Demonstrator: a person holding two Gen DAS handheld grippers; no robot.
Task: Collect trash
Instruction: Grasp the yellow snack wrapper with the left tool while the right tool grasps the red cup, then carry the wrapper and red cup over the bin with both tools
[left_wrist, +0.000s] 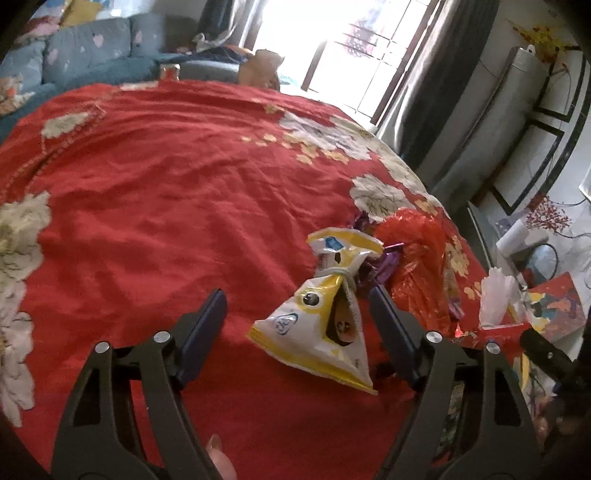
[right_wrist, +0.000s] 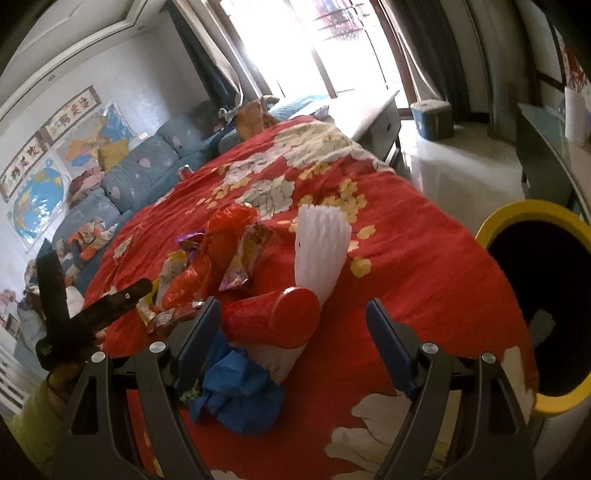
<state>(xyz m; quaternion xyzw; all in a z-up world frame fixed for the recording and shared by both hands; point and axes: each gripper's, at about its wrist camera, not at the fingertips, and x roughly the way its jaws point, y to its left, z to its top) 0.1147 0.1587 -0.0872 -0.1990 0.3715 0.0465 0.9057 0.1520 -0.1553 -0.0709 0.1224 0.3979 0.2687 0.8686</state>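
The left gripper (left_wrist: 297, 301) is shown spread wide, with a knotted yellow snack bag (left_wrist: 325, 314) lying between its fingers on the red cloth (left_wrist: 166, 192). The bag is judged light, crinkly and slippery, best pinched at its tied waist. The right gripper (right_wrist: 291, 312) is likewise released, a red cup (right_wrist: 273, 317) lying between its fingers.

Left gripper (left_wrist: 297, 295) open, straddling knotted yellow snack bag (left_wrist: 317, 317).

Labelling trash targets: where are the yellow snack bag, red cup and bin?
yellow snack bag (left_wrist: 314, 332), left wrist view, lower body.
red cup (right_wrist: 269, 319), right wrist view, side wall.
bin (right_wrist: 524, 211), right wrist view, yellow rim.
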